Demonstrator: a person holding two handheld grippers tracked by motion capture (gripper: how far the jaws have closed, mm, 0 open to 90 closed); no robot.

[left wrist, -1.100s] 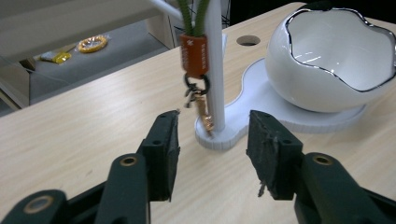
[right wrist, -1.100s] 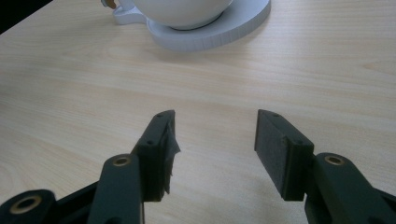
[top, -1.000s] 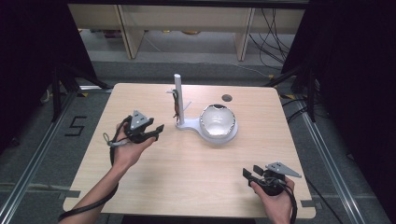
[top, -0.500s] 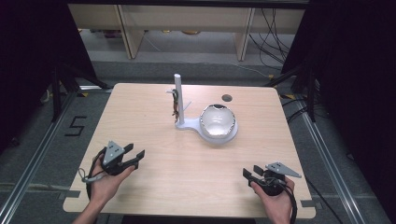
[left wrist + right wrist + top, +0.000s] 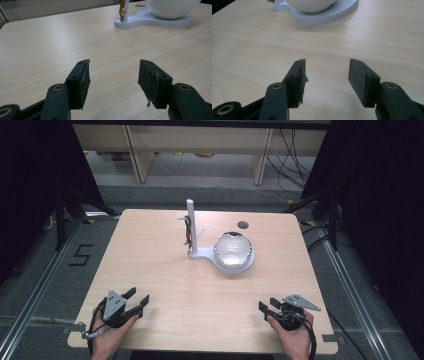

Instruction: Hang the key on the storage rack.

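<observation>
- White stand [image 5: 220,256] is placed past the middle of the wooden table [image 5: 165,285], toward the far edge, well apart from both grippers.
- A rounded base and a thin upright post [image 5: 191,222] at its left end make up the stand; a shiny bowl [image 5: 231,248] is seated on the wide part of the base.
- A small brown, copper-coloured piece [image 5: 122,11] is seen hanging against the post, above the base.
- A dark round spot [image 5: 243,225] is seen on the tabletop just behind the bowl.
- The left gripper [image 5: 136,301] is held in a hand [image 5: 107,335] at the near left corner of the table, pointing toward the stand.
- Its jaws have just been opening and now stand wide apart; nothing is between them, and bare wood is seen through the gap in the left gripper view.
- The right gripper [image 5: 266,304] is held in a hand [image 5: 292,337] at the near right corner, its jaws turned leftward across the table.
- Its jaws are likewise spread wide with nothing gripped; in the right gripper view the tabletop is seen between them, with the bowl and base beyond.
- Neither gripper is touching the stand or the bowl.
</observation>
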